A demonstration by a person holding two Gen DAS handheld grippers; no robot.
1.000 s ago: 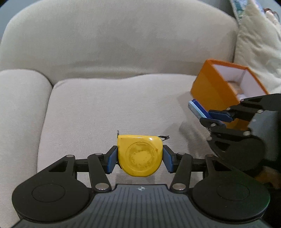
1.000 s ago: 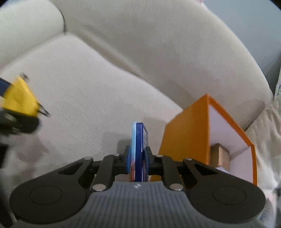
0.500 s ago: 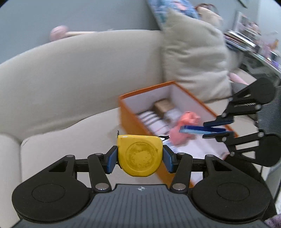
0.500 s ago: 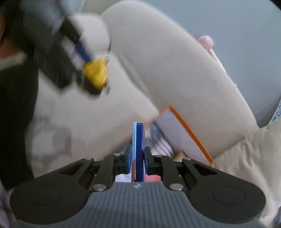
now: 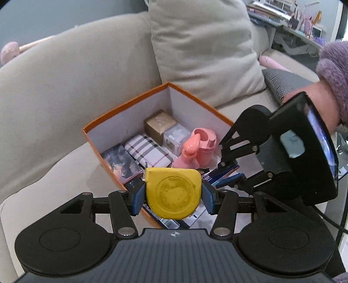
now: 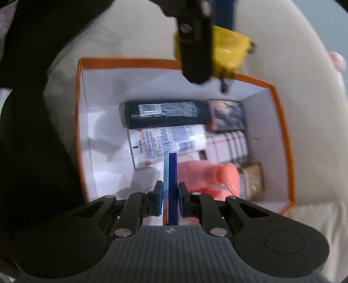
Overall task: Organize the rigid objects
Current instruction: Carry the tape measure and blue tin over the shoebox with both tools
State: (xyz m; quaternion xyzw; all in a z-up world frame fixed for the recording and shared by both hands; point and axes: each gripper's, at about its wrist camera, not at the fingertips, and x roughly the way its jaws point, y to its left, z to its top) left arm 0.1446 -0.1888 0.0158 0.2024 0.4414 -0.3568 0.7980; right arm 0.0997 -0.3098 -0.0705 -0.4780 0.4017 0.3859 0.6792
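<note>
My left gripper is shut on a yellow tape measure and holds it over the near edge of an orange box with white inner walls on a beige sofa. My right gripper is shut on a thin blue card, held edge-up above the box's inside. It shows at the right of the left wrist view, low in the box. The tape measure also shows at the top of the right wrist view.
The box holds a pink plastic item, a plaid case, small boxes, a black tube and a white tube. A beige cushion stands behind the box. A cluttered desk is far right.
Both grippers have swung from the sofa seat to the orange box. The right gripper has gone down into the box with the card; the left carries the tape measure over the box's near edge.
</note>
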